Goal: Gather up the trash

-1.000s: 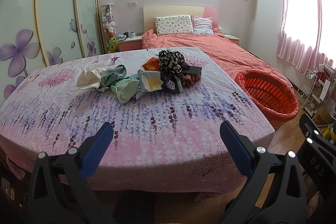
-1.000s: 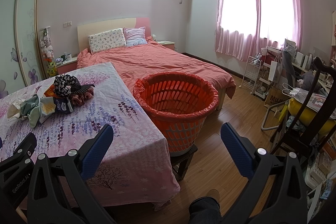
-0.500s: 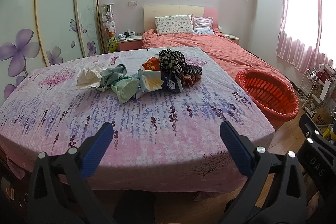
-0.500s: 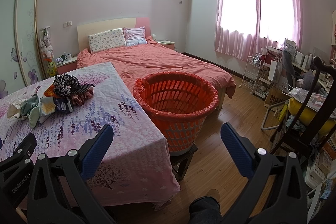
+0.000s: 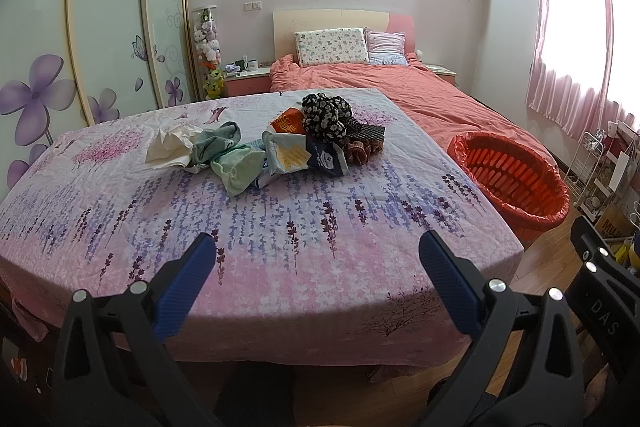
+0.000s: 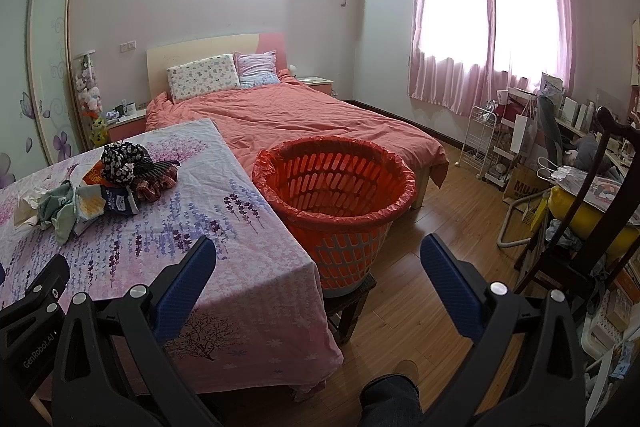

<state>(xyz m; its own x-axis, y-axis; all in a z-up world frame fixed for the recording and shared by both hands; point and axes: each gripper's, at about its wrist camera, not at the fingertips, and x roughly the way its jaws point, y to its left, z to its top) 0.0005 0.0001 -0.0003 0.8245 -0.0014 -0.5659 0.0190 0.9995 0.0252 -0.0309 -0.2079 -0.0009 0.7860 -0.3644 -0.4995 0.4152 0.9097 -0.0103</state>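
Note:
A heap of trash and cloth [image 5: 280, 143] lies on the far half of a table under a lavender-print cloth [image 5: 280, 235]: crumpled white paper [image 5: 168, 147], green cloth [image 5: 236, 171], snack wrappers [image 5: 288, 157] and a black flowered bundle [image 5: 324, 117]. The same heap [image 6: 96, 187] shows at the left of the right wrist view. An orange basket lined with a red bag [image 6: 340, 187] stands off the table's right side, also seen as the basket [image 5: 516, 179]. My left gripper [image 5: 316, 263] is open, well short of the heap. My right gripper [image 6: 318, 263] is open, before the basket.
A bed with a salmon cover [image 6: 304, 119] stretches behind the table and basket. A wardrobe with flower-print doors [image 5: 80, 39] fills the left wall. A wire rack, bags and a dark chair [image 6: 592, 187] crowd the right. A person's knee [image 6: 392, 399] shows over the wooden floor [image 6: 440, 227].

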